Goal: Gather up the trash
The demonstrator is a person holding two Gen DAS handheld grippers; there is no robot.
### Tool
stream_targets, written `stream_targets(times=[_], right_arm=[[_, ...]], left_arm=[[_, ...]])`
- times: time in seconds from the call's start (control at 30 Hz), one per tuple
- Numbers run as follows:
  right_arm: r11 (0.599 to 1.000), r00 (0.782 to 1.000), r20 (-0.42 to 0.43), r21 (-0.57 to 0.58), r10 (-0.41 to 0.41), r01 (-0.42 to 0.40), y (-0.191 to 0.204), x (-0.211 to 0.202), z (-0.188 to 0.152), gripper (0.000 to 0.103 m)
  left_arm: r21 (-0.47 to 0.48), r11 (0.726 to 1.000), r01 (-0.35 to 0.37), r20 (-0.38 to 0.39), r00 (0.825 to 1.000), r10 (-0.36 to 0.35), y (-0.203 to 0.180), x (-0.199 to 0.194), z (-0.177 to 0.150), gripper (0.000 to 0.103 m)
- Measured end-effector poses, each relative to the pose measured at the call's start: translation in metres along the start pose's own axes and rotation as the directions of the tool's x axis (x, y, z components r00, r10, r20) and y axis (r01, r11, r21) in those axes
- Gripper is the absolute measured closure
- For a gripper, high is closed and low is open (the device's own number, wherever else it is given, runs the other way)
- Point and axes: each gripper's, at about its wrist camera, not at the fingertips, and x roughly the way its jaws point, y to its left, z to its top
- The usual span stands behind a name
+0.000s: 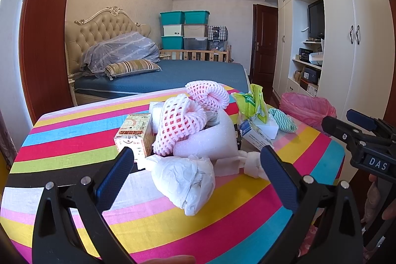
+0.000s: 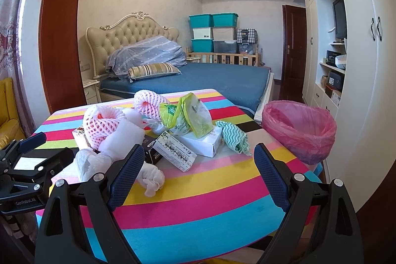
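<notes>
The left hand-held gripper [image 1: 195, 175] hovers low over the striped surface [image 1: 74, 130], its jaws spread wide and holding nothing; a crumpled white plastic bag [image 1: 183, 180] lies between them, untouched. The right hand-held gripper [image 2: 198, 173] is likewise spread wide and empty, above the near edge of the surface.

Just behind the bag sits the trash pile: a white foam sheet [image 1: 208, 140], two pink foam fruit nets [image 1: 178, 125], and a small orange-printed box [image 1: 135, 137] to the pile's left. To the pile's right are a white medicine carton [image 2: 173, 152], a green plastic wrapper [image 2: 188, 118] and a teal zigzag cloth [image 2: 232, 137]. Beyond the cloth, off the surface's right edge, stands a bin lined with a pink bag [image 2: 299, 130]. A bed [image 2: 210, 78] lies behind the pile.
</notes>
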Motion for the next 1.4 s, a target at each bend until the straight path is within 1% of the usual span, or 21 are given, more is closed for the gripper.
stream_targets(times=[0.37,0.57,0.7,0.87,0.93,1.0,1.07,1.17,1.27,1.33,1.4], right_arm=[[1.0,1.0,-0.007,-0.002,0.004,-0.004,0.003,0.001,-0.002,0.018],[1.0,0.999,-0.032,-0.012,0.017,-0.018,0.006,0.009,-0.005,0.018],[0.999,0.997,-0.064,-0.026,0.041,-0.043,0.01,0.02,-0.009,0.018],[0.994,0.991,-0.103,-0.054,0.088,-0.094,0.018,0.036,-0.014,0.018],[0.99,0.984,-0.131,-0.064,0.12,-0.129,0.023,0.045,-0.017,0.018],[0.982,0.974,-0.161,-0.077,0.157,-0.171,0.031,0.056,-0.021,0.018],[0.975,0.968,-0.178,-0.106,0.176,-0.197,0.039,0.063,-0.024,0.018],[0.961,0.957,-0.21,-0.145,0.201,-0.234,0.05,0.077,-0.029,0.018],[0.947,0.933,-0.269,-0.146,0.239,-0.285,0.058,0.093,-0.031,0.018],[0.94,0.922,-0.297,-0.157,0.248,-0.303,0.063,0.103,-0.029,0.021],[0.936,0.918,-0.311,-0.169,0.246,-0.308,0.064,0.109,-0.026,0.023]], left_arm=[[0.0,1.0,-0.001,-0.001,1.0,0.001,0.0,0.0,0.0,0.004],[0.0,1.0,-0.008,-0.015,1.0,0.008,0.004,0.003,-0.005,0.004],[-0.025,1.0,-0.014,-0.037,0.999,0.013,0.017,0.006,-0.009,0.004],[-0.076,0.996,-0.056,-0.084,0.995,0.05,0.043,0.007,-0.02,0.005],[-0.09,0.993,-0.08,-0.086,0.994,0.072,0.05,0.005,-0.023,0.005],[-0.101,0.987,-0.125,-0.09,0.989,0.116,0.062,0.0,-0.028,0.005],[-0.119,0.981,-0.155,-0.116,0.983,0.141,0.074,-0.002,-0.031,0.005],[-0.146,0.978,-0.146,-0.155,0.98,0.123,0.085,-0.001,-0.036,0.005],[-0.197,0.972,-0.131,-0.193,0.977,0.093,0.094,0.003,-0.042,0.005],[-0.199,0.97,-0.136,-0.22,0.971,0.091,0.094,0.007,-0.046,0.005],[-0.189,0.972,-0.14,-0.224,0.97,0.096,0.089,0.009,-0.047,0.005]])
